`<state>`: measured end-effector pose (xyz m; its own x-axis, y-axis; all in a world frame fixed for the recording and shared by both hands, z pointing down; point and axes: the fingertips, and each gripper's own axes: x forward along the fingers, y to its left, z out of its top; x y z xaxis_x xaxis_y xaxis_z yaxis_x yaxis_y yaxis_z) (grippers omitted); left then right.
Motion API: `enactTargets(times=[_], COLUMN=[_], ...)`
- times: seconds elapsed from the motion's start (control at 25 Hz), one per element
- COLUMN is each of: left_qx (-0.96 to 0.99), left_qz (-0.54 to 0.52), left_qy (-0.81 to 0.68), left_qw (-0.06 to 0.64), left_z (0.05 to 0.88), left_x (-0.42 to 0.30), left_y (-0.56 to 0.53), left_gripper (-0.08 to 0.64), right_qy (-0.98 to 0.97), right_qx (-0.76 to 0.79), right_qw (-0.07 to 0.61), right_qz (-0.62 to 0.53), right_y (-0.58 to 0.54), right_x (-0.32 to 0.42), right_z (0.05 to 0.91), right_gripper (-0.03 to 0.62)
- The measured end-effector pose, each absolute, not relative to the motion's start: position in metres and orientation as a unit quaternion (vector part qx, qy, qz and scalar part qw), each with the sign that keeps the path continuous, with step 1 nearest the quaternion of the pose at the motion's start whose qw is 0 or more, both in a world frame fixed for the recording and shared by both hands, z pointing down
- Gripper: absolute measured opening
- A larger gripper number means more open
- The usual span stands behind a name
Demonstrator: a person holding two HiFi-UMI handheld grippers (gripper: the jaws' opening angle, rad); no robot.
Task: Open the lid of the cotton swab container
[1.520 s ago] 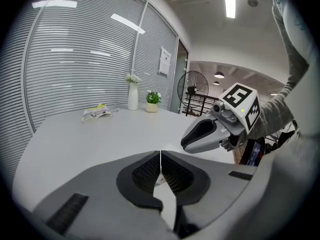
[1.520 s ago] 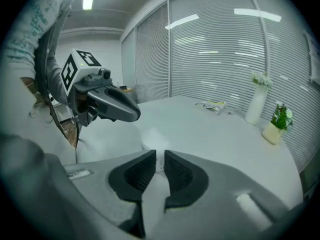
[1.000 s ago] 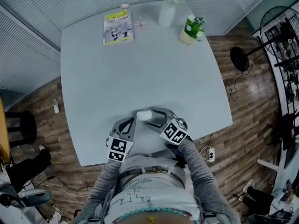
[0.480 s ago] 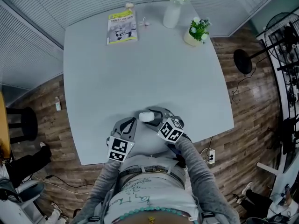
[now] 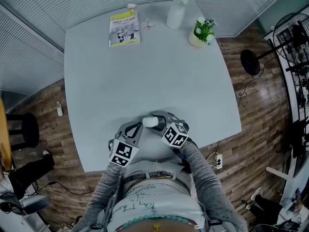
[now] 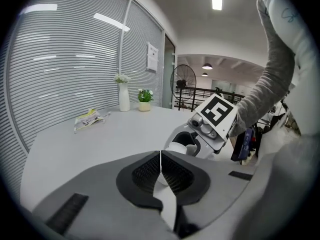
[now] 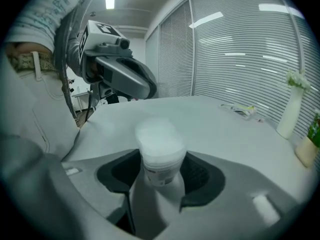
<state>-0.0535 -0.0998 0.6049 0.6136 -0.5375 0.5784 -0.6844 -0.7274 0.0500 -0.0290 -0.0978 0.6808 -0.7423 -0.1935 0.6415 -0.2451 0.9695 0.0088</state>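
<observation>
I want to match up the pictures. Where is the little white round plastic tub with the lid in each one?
Head view: small white round plastic tub low centre, near the grey table's front edge.
Left gripper view: the tub just right of centre, a small white patch.
Right gripper view: the tub dead centre, between the right gripper's jaws, which have just been closing onto it.
Shared landmark: tall white vase of flowers.

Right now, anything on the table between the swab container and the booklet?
Nothing. In the head view the table is bare from the swab container to the booklet. The right gripper view shows the same empty stretch.
</observation>
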Motion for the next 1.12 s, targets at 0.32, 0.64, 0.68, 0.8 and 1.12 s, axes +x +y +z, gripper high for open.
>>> enactTargets(times=[0.32, 0.64, 0.68, 0.8, 1.12], left_qx=[0.902, 0.897, 0.895, 0.882, 0.872], left_qz=[0.33, 0.402, 0.414, 0.455, 0.485], left_qy=[-0.265, -0.179, -0.166, -0.12, -0.043], left_qw=[0.087, 0.035, 0.022, -0.016, -0.042], left_z=[0.613, 0.628, 0.63, 0.64, 0.649], left_x=[-0.047, -0.04, -0.039, -0.037, -0.024], left_y=[-0.092, -0.086, -0.086, -0.089, -0.087], left_gripper=[0.092, 0.203, 0.206, 0.206, 0.206], right_qy=[-0.933, -0.933, -0.933, -0.933, -0.933], right_qx=[0.101, 0.096, 0.096, 0.095, 0.092], right_qw=[0.345, 0.347, 0.347, 0.346, 0.348], right_qz=[0.03, 0.026, 0.025, 0.025, 0.023], right_y=[-0.095, -0.092, -0.092, -0.095, -0.094], right_x=[-0.03, -0.029, -0.029, -0.029, -0.028], right_z=[0.681, 0.682, 0.682, 0.683, 0.683], right_gripper=[0.242, 0.241, 0.241, 0.241, 0.239])
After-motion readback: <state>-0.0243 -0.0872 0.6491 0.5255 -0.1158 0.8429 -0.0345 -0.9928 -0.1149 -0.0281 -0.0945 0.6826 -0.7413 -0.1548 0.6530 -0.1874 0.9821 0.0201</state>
